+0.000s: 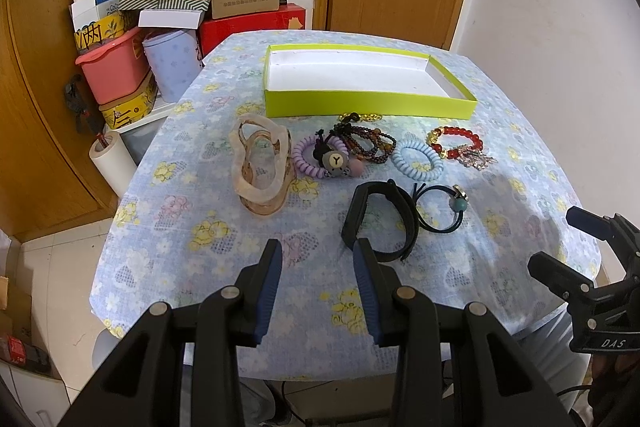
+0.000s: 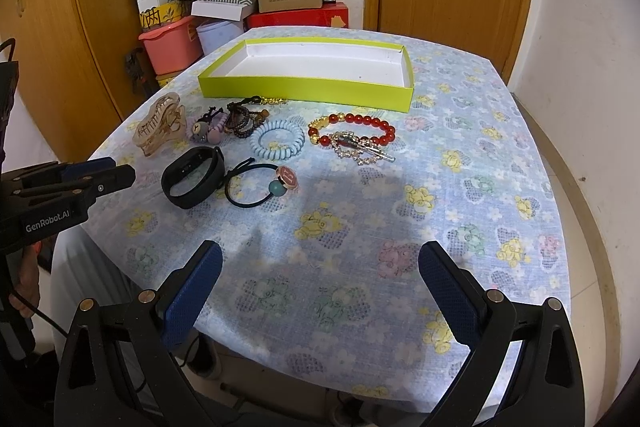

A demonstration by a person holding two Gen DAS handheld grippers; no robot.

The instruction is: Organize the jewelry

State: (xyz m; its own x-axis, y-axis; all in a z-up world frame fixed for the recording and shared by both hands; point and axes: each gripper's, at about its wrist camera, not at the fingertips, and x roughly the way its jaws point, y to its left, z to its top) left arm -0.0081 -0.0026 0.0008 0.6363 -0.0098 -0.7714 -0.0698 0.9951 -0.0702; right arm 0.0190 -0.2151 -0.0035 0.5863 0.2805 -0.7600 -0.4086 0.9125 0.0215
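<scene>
Just ahead of our left gripper [image 1: 318, 251], w/ jaws partly apart and holding nothing, lies the black band [image 1: 378, 221] on the desk [image 1: 180, 247]; its near edge shows right at the tip of that gripper's inner finger, so we judge it the likely first pick, though contact can't be confirmed. Long axis of the band runs roughly fwd-and-away, toward the green tray [image 1: 370, 103], which sits empty at the far side. Our right gripper [image 2: 320, 267] is spread wide, also empty, over bare cloth; band is well off to its left, so left arm is nearer. Other pieces, e.g. red bead bracelet [image 2: 352, 129] and blue coil tie [image 2: 276, 141], lie between band and tray. Legible text: "GenRobot.AI" on the left gripper body, "DAS" on the right, "Y" on a bead.
</scene>
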